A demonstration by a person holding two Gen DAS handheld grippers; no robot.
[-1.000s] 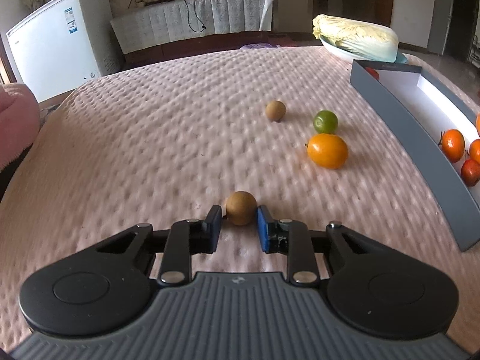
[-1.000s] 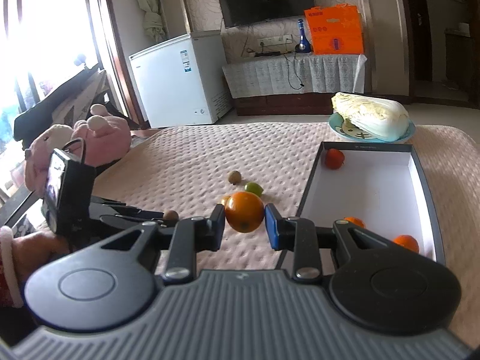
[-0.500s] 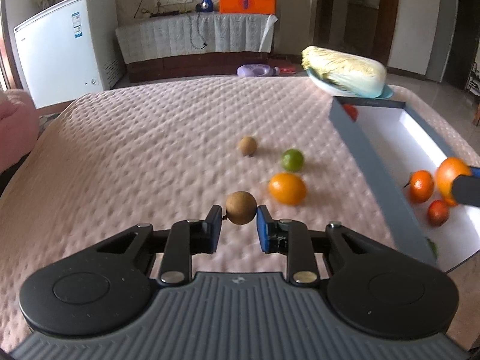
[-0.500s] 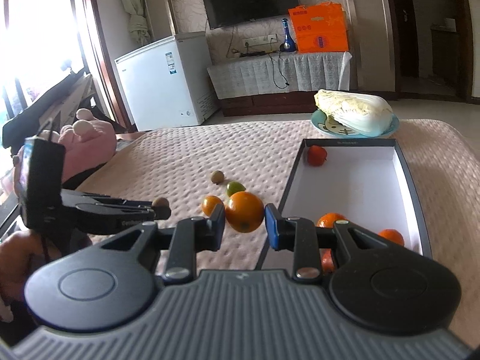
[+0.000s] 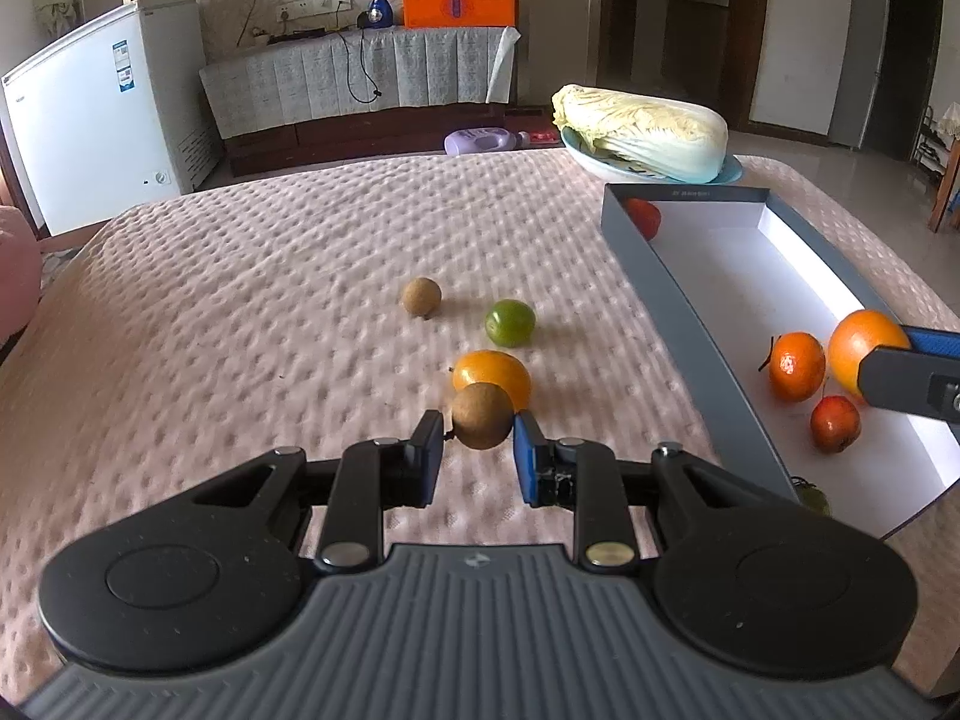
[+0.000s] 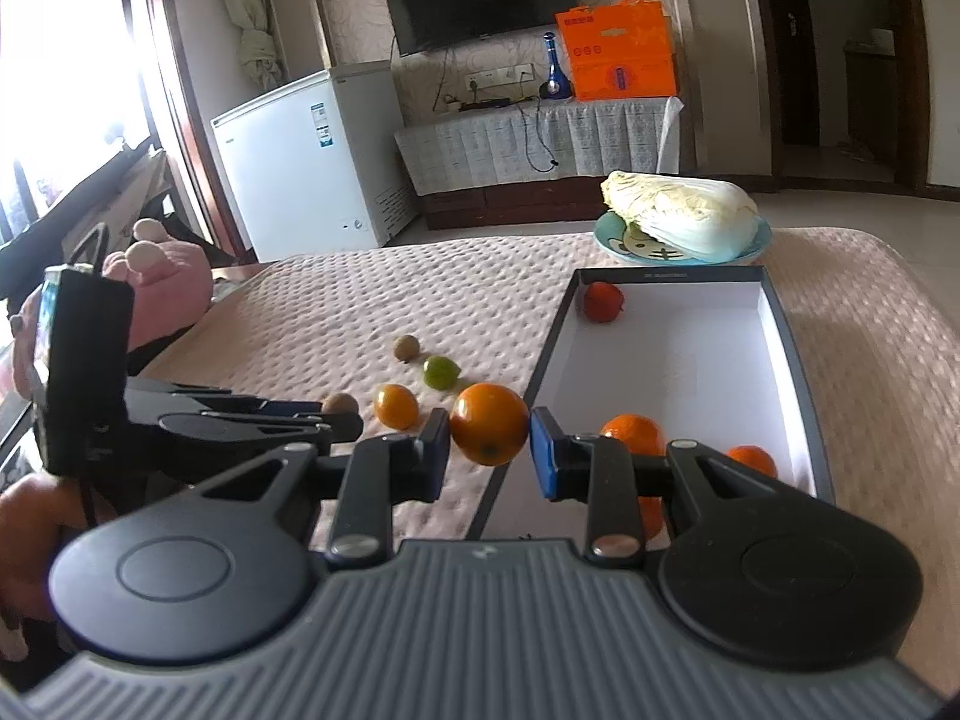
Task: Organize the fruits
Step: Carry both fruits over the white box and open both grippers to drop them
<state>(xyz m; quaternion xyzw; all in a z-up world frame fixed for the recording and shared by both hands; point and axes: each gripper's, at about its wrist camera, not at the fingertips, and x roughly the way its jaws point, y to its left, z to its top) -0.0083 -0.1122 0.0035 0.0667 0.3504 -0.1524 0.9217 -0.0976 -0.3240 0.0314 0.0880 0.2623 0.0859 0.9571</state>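
My left gripper (image 5: 478, 450) is shut on a small brown round fruit (image 5: 482, 416) and holds it above the pink bedspread. My right gripper (image 6: 489, 453) is shut on a large orange (image 6: 489, 432) and holds it over the near left edge of the grey tray (image 6: 798, 354); the orange also shows in the left wrist view (image 5: 864, 348). On the bedspread lie another brown fruit (image 5: 421, 297), a green fruit (image 5: 510, 323) and a yellow-orange fruit (image 5: 489, 369). In the tray (image 5: 690, 300) lie a tangerine (image 5: 797, 366), a small red fruit (image 5: 835, 423) and a red fruit (image 5: 643, 217) at the far corner.
A cabbage (image 5: 642, 132) on a blue plate (image 6: 606, 237) stands beyond the tray. A white chest freezer (image 5: 90, 120) and a covered TV bench (image 5: 360, 78) stand behind the bed. A pink plush toy (image 6: 174, 294) lies at the left edge.
My left gripper has lifted the brown fruit off the bedspread and moved right, toward the tray. My right gripper has carried the orange toward the tray's near end.
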